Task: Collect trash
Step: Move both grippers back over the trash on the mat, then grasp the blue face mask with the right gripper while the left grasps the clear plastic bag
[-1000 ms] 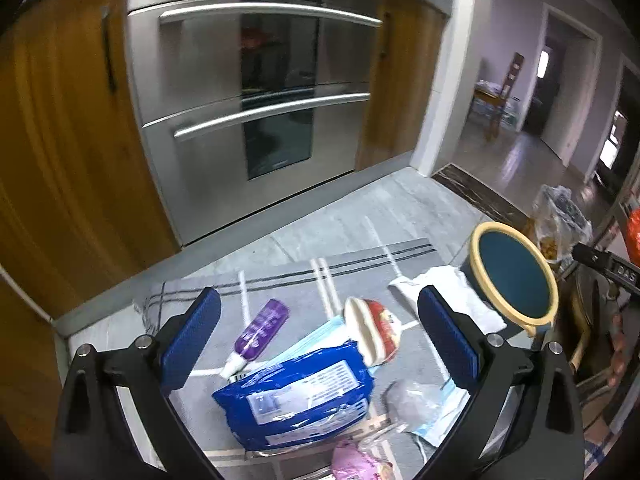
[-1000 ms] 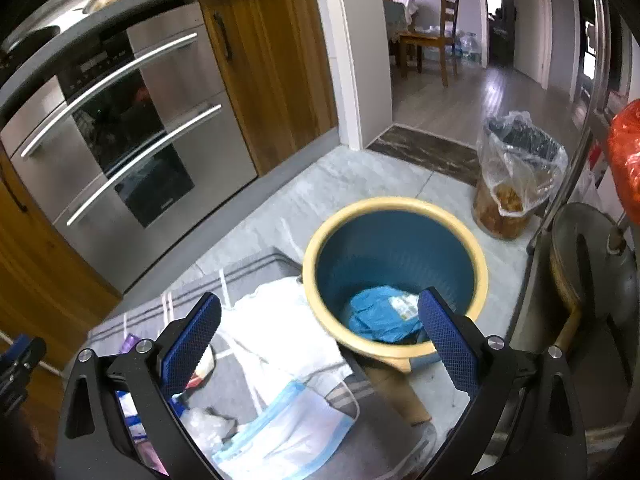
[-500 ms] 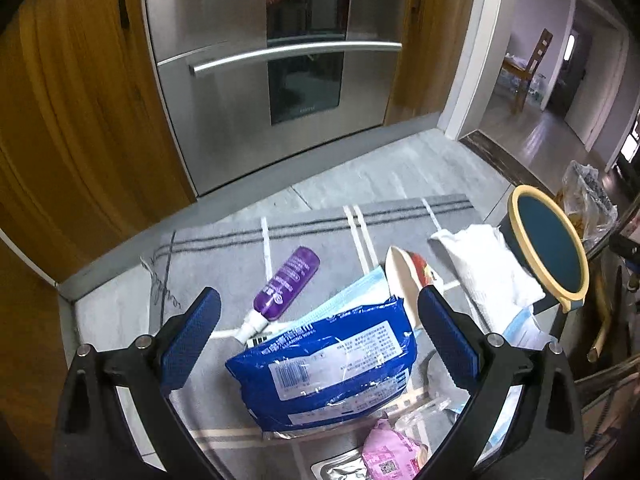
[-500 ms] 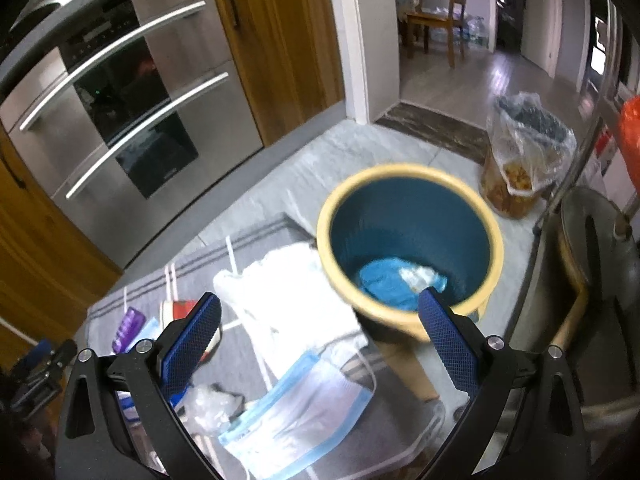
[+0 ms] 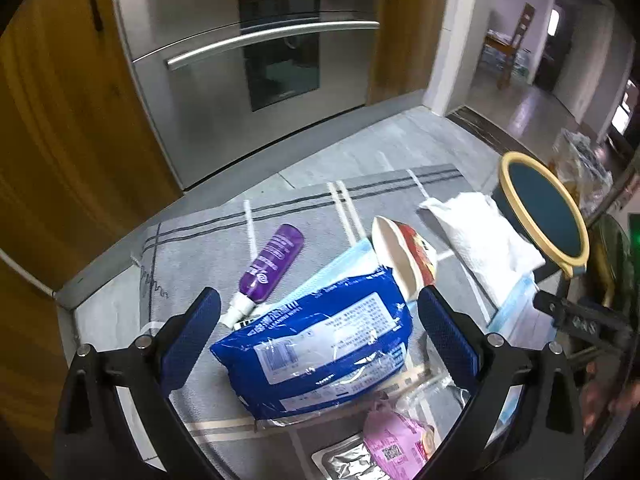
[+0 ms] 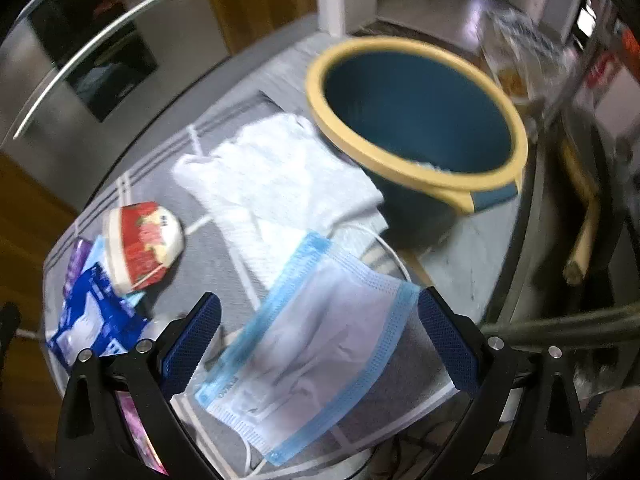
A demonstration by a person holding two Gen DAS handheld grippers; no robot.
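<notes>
Litter is seen scattered on a grey striped mat [image 5: 304,216] before a steel oven. The left gripper [image 5: 318,334], fingers spread and empty, is held over a blue plastic wipes packet [image 5: 320,344], with a purple tube [image 5: 270,266] just beyond on the left. The right gripper [image 6: 318,344], likewise spread, is poised over a pale blue face mask [image 6: 320,344], near the yellow-rimmed blue bin [image 6: 416,120].

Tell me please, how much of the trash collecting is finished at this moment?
Mostly not done. The blue bin holds only a little, glimpsed at its near rim. In hand: nothing; both tongs are open, the left tongs over the blue wipes pack, the right tongs over the face mask. Left on the mat: purple bottle, red cup, white tissue, pink wrapper.
</notes>
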